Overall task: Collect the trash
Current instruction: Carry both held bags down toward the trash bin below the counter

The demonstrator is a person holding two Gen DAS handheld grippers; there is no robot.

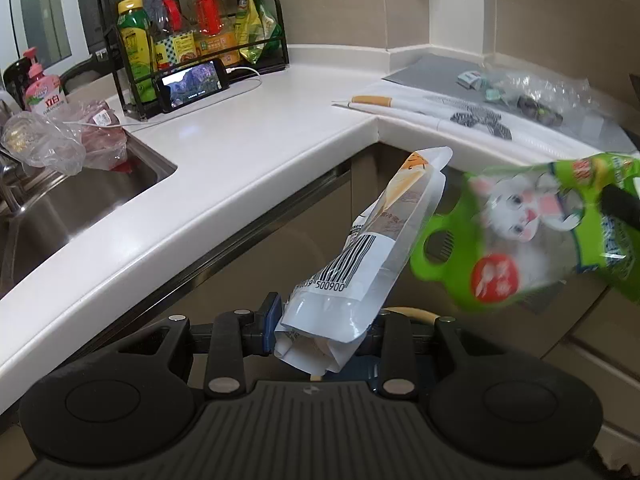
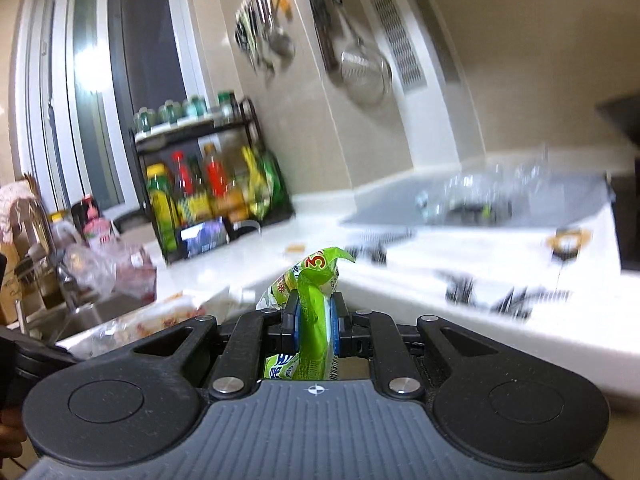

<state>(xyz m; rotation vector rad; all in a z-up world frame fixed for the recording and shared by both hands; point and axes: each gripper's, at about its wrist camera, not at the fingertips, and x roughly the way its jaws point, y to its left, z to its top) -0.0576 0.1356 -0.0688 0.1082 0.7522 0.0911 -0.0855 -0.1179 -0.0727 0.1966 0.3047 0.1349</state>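
Observation:
My left gripper (image 1: 326,326) is shut on the lower end of a white pouch (image 1: 384,232) with a barcode, which sticks up and away over the cabinet fronts, below the counter edge. To its right hangs a blurred green snack bag (image 1: 520,236) with a white rabbit print. One black finger (image 1: 622,206) of the right gripper shows at the bag's right edge. In the right wrist view my right gripper (image 2: 316,322) is shut on that green bag (image 2: 316,280), which is crumpled upright between the blue pads (image 2: 297,324).
A white L-shaped counter (image 1: 248,140) runs around the corner. A steel sink (image 1: 80,200) with plastic bags (image 1: 48,144) lies left. A black rack of bottles (image 1: 192,36) and a phone (image 1: 194,84) stand behind. A clear plastic bag (image 1: 536,96) lies on a grey mat, and a cigarette-like stick (image 1: 372,100) near it.

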